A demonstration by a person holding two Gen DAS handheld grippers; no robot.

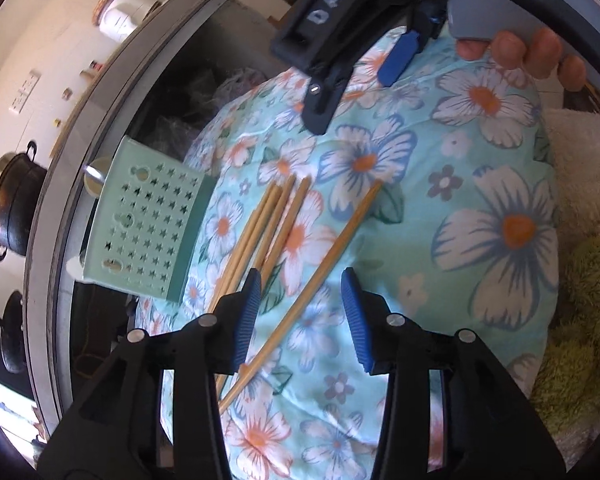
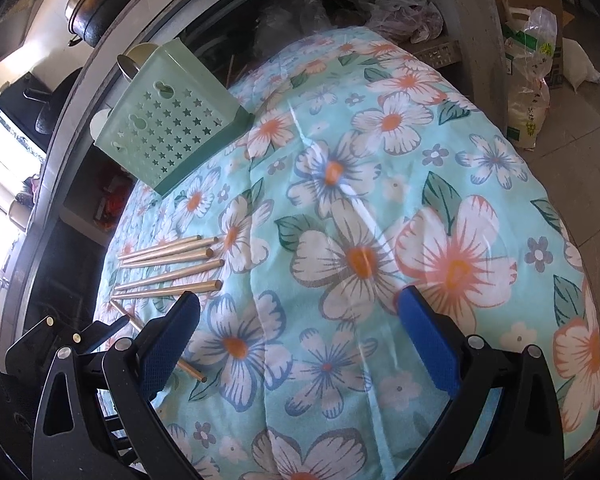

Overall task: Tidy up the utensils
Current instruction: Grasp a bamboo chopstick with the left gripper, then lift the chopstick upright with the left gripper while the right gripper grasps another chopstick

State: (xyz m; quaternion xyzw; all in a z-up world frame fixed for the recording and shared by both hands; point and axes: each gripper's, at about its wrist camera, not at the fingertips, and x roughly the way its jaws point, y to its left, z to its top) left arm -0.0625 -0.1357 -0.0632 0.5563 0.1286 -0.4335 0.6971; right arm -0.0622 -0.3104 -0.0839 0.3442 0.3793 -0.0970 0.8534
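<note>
Plenty of bare floral cloth (image 2: 380,200) across the desk's middle and right side, soft and lightly creased, falling away at a rounded edge. Perforated mint-green plastic utensil holder (image 2: 172,128) lying on its side at the far-left edge, star-shaped holes facing up. Slim, round bamboo chopsticks (image 1: 276,216) grouped near the holder, one single chopstick (image 1: 324,256) angled apart from them. Left tool (image 1: 302,312) partly open, ribbed blue pads either side of that single stick, not pressing it. Right tool (image 2: 300,340) wide open over bare cloth, gripping nothing, a hand (image 1: 524,50) around its handle.
</note>
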